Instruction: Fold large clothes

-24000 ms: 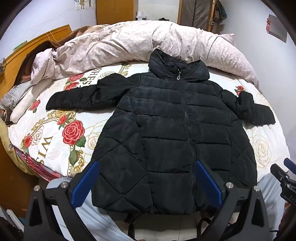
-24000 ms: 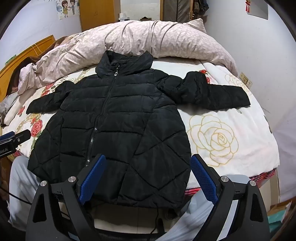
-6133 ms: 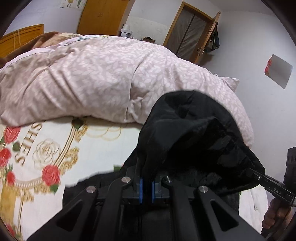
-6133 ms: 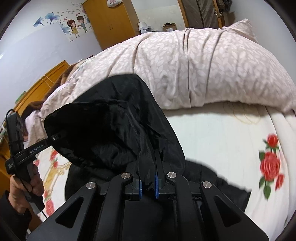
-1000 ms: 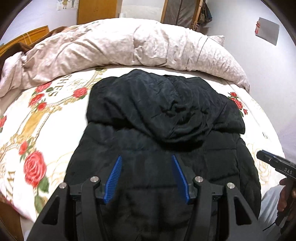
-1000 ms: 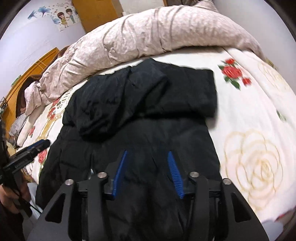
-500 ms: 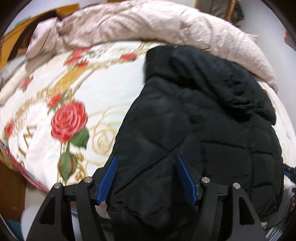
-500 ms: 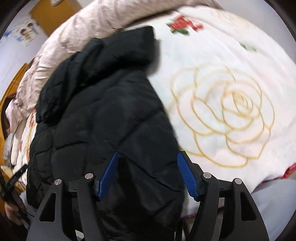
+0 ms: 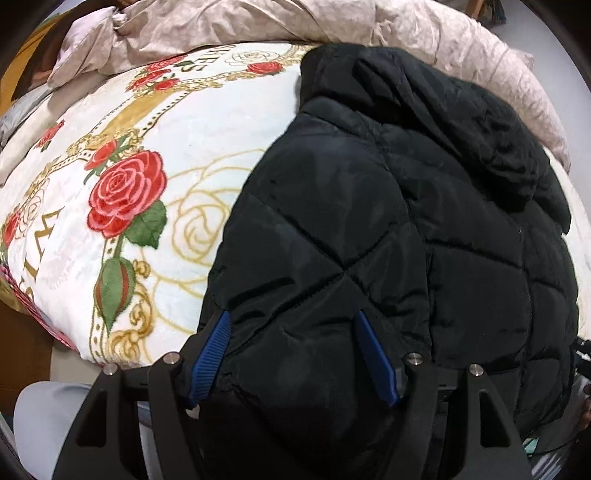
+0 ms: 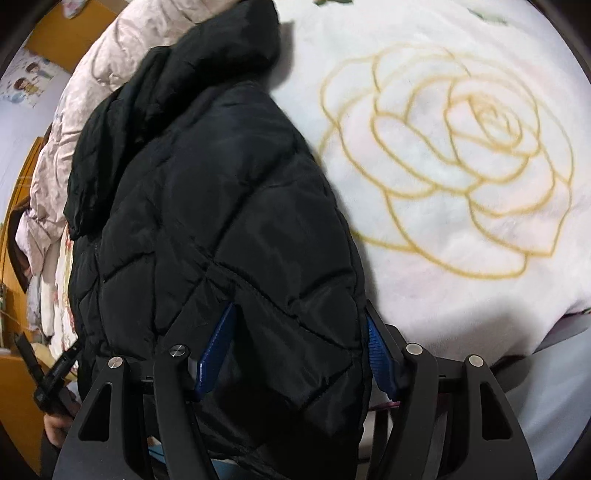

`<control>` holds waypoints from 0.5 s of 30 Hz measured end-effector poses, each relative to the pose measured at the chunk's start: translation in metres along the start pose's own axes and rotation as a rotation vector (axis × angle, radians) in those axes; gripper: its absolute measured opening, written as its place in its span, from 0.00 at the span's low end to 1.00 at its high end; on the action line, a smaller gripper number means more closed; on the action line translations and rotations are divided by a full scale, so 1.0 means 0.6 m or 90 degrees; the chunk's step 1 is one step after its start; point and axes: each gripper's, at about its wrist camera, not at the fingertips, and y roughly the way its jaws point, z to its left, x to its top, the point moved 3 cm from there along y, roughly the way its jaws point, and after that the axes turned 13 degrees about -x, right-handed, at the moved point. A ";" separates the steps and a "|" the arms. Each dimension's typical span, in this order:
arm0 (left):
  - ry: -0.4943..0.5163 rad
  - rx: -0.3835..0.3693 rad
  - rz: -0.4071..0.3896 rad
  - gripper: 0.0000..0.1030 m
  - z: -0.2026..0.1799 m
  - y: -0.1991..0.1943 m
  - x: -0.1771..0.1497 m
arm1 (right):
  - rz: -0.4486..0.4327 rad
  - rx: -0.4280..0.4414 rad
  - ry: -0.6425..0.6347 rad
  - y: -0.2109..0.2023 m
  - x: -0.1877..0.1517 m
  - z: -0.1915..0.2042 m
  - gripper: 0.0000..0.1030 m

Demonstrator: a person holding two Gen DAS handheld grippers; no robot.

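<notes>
A black quilted puffer jacket (image 9: 388, 221) lies on the bed with its sleeves and hood folded in over the body; it also shows in the right wrist view (image 10: 221, 206). My left gripper (image 9: 291, 321) is open, its blue fingers astride the jacket's lower left hem corner. My right gripper (image 10: 299, 314) is open, its fingers astride the lower right hem corner. The hem hangs over the bed's near edge, between and under the fingers. The left gripper's handle (image 10: 51, 373) shows at the lower left of the right wrist view.
The bed is covered by a white blanket (image 9: 122, 155) with red roses, with a gold rose outline (image 10: 461, 155) on the right side. A bunched pink duvet (image 9: 388, 26) lies along the far side. A wooden headboard (image 10: 22, 406) stands at left.
Both grippers have dropped from above the jacket's middle to its hem corners, left to the left corner, right to the right corner. Both stay open.
</notes>
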 end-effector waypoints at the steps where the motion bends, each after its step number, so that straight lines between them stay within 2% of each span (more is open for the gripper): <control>1: 0.000 -0.001 0.001 0.69 0.000 0.000 -0.001 | -0.001 -0.005 -0.006 0.000 -0.001 0.001 0.64; 3: -0.008 -0.016 0.002 0.63 0.002 0.000 -0.002 | 0.002 -0.015 -0.023 -0.001 -0.005 0.008 0.64; 5: -0.013 -0.025 0.000 0.43 0.000 -0.002 -0.004 | 0.010 -0.008 -0.034 -0.004 -0.009 0.013 0.61; 7: -0.006 -0.033 -0.005 0.27 -0.007 -0.007 -0.005 | 0.007 0.017 -0.035 -0.014 -0.012 0.014 0.32; 8: -0.001 -0.037 -0.008 0.20 -0.012 -0.012 -0.005 | 0.000 0.026 -0.039 -0.024 -0.014 0.016 0.25; 10: 0.012 -0.043 -0.019 0.15 -0.025 -0.026 -0.004 | -0.020 0.034 -0.052 -0.045 -0.015 0.024 0.15; 15: 0.011 -0.095 -0.082 0.12 -0.041 -0.093 0.015 | -0.080 0.083 -0.067 -0.116 -0.008 0.036 0.11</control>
